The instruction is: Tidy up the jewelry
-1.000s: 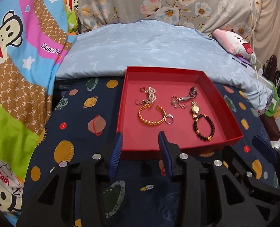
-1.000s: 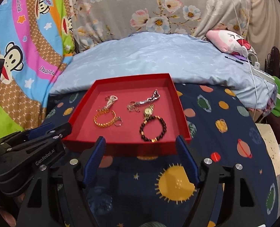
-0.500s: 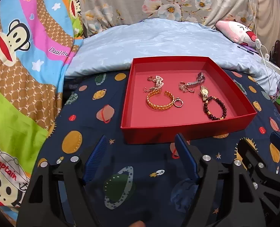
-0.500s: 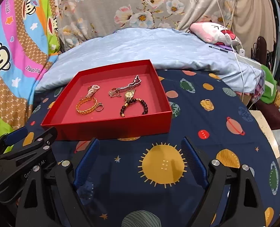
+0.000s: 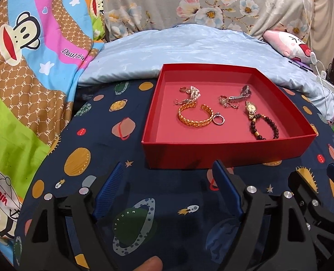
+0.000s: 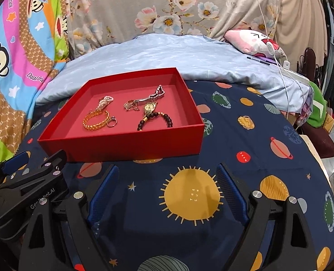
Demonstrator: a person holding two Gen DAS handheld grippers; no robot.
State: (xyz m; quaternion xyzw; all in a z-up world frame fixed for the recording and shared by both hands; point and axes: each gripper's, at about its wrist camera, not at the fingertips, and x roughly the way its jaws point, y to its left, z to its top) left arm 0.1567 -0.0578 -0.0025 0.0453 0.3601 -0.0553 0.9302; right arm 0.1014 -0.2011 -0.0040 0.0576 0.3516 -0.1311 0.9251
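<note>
Planet-print cloth (image 6: 246, 140) lies under both wide-spread grippers: left (image 5: 167, 178), right (image 6: 167, 180).

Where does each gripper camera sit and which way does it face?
Left wrist: behind the open left gripper, facing the shallow red cardboard tray of jewelry; a fingertip shows below.
Right wrist: behind the open right gripper, right of the tray; the left gripper shows.
Shared: tray, gold chain bracelet, navy planet-print cloth.

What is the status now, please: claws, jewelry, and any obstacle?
Left claw open, empty. Right claw open, empty. Jewelry all in red tray, gold bangle beside ring. Nothing blocking.
</note>
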